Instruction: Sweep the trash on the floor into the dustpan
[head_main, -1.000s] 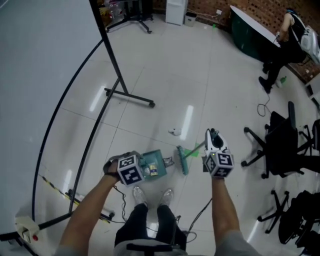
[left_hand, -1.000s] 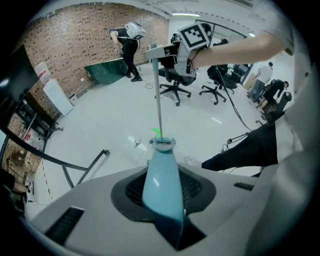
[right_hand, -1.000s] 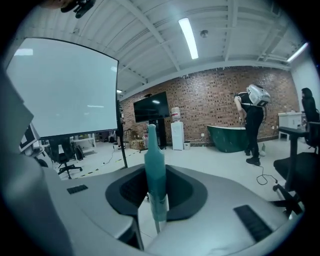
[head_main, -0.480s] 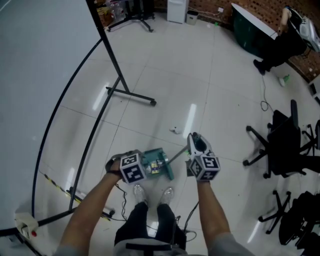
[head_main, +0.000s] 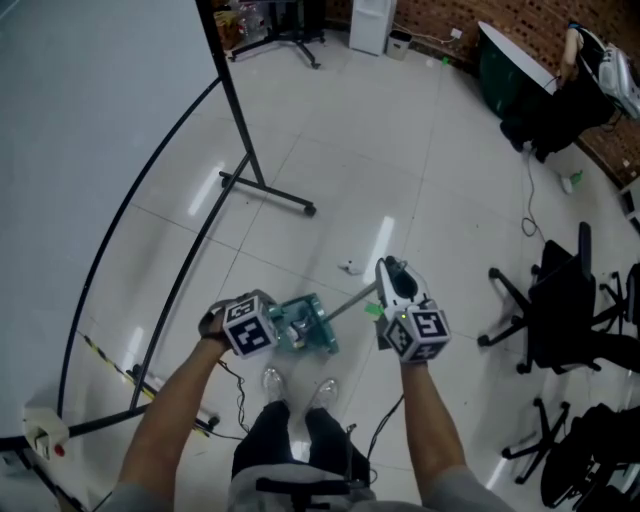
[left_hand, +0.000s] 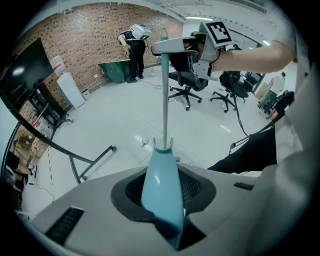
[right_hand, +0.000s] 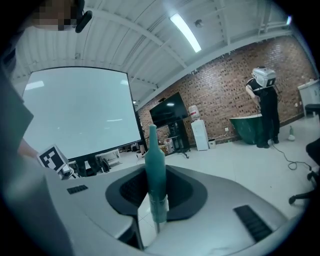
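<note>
Left gripper clamps the dustpan handle, lower centre. Right gripper pinches the broom grip; trash sits just above.

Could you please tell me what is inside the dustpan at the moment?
Small light scraps lie in the dustpan, too small to identify. The left tool, gripping its handle, and the broom cover part of the inside.

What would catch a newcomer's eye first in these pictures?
The two grippers low in the head view stand out first: the left gripper clamps a teal dustpan by its handle, and the right gripper holds the broom, which slants toward the pan. A small white scrap lies just beyond them, and a huge white screen fills the left.
</note>
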